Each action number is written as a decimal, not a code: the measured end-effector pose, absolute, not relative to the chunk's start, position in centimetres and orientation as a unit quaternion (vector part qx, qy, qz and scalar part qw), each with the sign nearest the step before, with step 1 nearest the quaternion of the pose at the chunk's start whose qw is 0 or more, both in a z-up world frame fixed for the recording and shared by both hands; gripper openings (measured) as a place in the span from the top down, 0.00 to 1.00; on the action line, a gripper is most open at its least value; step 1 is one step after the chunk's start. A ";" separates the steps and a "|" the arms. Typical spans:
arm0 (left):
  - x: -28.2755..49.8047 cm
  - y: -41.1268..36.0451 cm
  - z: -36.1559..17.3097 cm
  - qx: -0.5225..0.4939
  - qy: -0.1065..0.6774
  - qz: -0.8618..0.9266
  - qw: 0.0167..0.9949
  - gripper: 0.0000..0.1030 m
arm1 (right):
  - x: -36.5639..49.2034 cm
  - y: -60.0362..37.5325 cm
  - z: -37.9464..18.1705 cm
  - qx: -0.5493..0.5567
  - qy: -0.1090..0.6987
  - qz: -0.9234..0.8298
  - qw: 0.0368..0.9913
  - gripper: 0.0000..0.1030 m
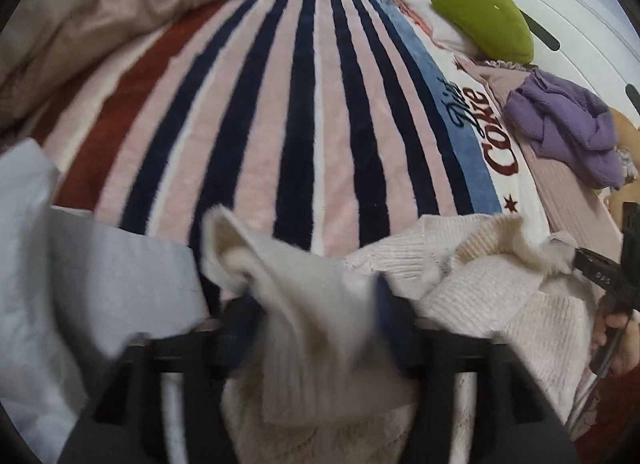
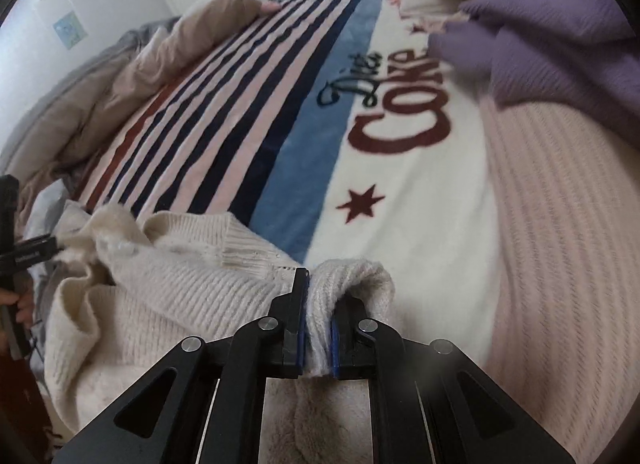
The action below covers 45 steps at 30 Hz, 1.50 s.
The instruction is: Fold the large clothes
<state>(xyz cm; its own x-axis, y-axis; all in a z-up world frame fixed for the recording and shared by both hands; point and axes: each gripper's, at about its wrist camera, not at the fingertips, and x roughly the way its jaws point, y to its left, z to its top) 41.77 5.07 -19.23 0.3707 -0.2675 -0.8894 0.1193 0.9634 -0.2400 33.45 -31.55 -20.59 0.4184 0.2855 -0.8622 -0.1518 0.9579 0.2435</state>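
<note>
Two handheld grippers work one cream knit sweater point(image 2: 168, 288) at the near edge of a bed spread with a striped fleece blanket point(image 1: 304, 103). The right gripper point(image 2: 318, 328) is pinched nearly closed on a thick fold of the sweater's ribbed knit, the cloth pressed between its blue-lined pads and bulging over the right finger. The left gripper point(image 1: 316, 328) has a blurred flap of the same sweater bunched between its fingers, which stand moderately apart around the cloth; how firmly they hold it cannot be told. The blanket reads "Diet Coke" point(image 2: 396, 99), script in dark blue, block letters in dark red, with a red star point(image 2: 362, 203) below. One purple knit garment point(image 1: 568, 127) lies on a pink ribbed one point(image 2: 560, 223); one green cushion point(image 1: 484, 15) sits beyond.
</note>
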 end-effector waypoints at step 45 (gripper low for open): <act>37.9 5.4 -16.8 0.082 0.486 0.019 0.870 0.38 | 28.3 -33.5 -19.7 -0.059 0.501 0.011 0.863 0.88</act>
